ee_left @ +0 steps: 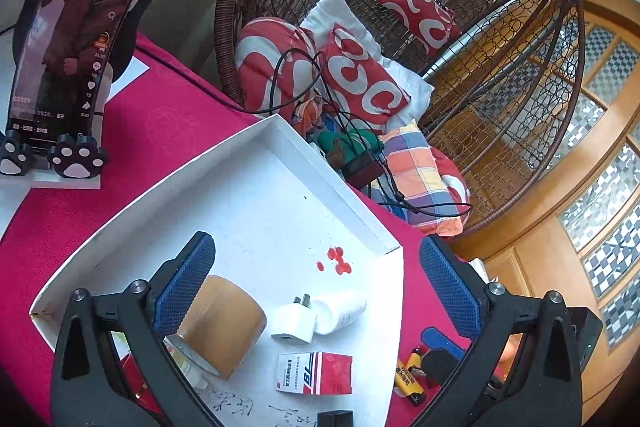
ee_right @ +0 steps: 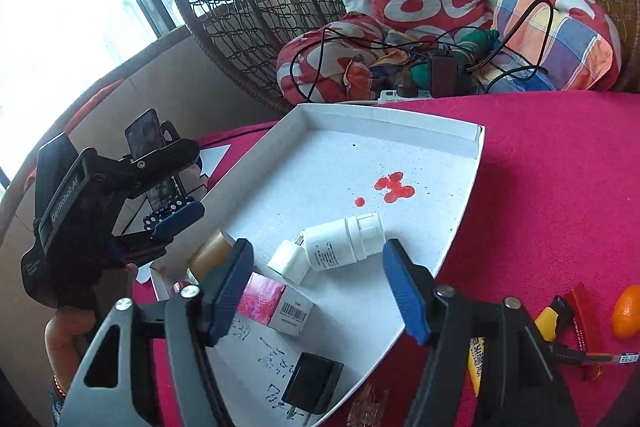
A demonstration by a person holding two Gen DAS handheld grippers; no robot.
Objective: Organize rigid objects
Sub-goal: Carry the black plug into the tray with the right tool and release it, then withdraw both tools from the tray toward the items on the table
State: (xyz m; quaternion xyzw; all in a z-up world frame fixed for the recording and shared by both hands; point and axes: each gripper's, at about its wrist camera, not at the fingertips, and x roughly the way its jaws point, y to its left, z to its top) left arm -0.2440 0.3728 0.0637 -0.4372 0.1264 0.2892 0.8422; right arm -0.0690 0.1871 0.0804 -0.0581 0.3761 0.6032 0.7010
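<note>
A white tray (ee_left: 240, 207) (ee_right: 340, 163) lies on a pink cloth. In it are a brown tape roll (ee_left: 224, 323) (ee_right: 208, 251), a white charger plug (ee_left: 294, 321) (ee_right: 288, 261), a white bottle (ee_left: 340, 309) (ee_right: 344, 239) on its side, a red-and-white box (ee_left: 316, 373) (ee_right: 276, 307) and a black adapter (ee_right: 312, 383). My left gripper (ee_left: 316, 283) (ee_right: 188, 183) hangs open over the tray's near left part, its left pad beside the tape roll. My right gripper (ee_right: 318, 291) is open just above the bottle and box, gripping nothing.
On the cloth right of the tray lie a yellow lighter (ee_left: 408, 375) (ee_right: 476, 359), a red utility knife (ee_right: 584, 327) and an orange (ee_right: 628, 311). A phone on a paw-foot stand (ee_left: 80, 39) stands far left. A wicker hanging chair (ee_left: 500, 87) with cushions and cables lies behind. Red stains (ee_right: 392, 187) mark the tray.
</note>
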